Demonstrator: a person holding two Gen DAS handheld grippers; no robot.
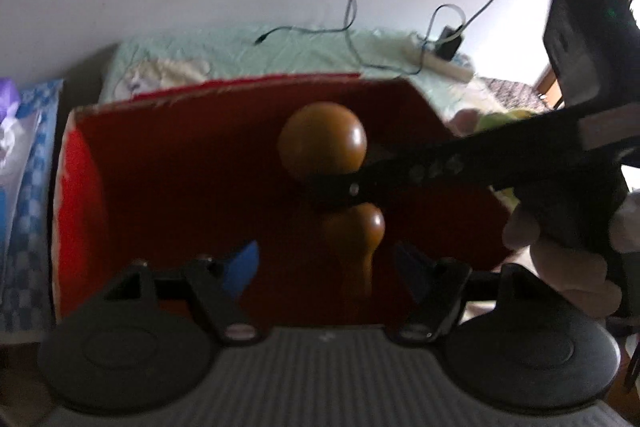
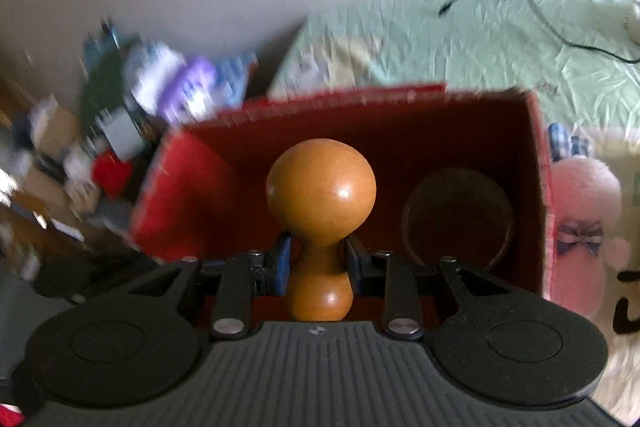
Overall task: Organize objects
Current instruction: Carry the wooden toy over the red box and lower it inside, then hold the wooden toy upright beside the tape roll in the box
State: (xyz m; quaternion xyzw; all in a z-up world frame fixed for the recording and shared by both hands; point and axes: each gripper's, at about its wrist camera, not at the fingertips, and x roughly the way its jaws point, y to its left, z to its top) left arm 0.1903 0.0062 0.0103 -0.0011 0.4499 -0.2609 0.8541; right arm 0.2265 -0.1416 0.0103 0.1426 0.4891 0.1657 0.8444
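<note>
The right gripper [image 2: 318,263] has its blue-padded fingers [image 2: 283,261] clamped on the narrow waist of a wooden pestle [image 2: 320,195], which fills the centre of the right wrist view with its round head uppermost. The pestle hangs over the open red box [image 2: 180,179]; a dark wooden bowl [image 2: 456,219] sits inside the box, to the right of the pestle. In the left wrist view the left gripper [image 1: 324,271] has its fingers apart and holds nothing, at the lower middle of the frame, facing the box's near side. A pink plush toy [image 2: 588,227] lies just beside the box at the right edge, on a pale green bedsheet [image 2: 460,39]. To finish well, the pestle should probably go down gently into the free space left of the bowl, released only once it rests.
</note>
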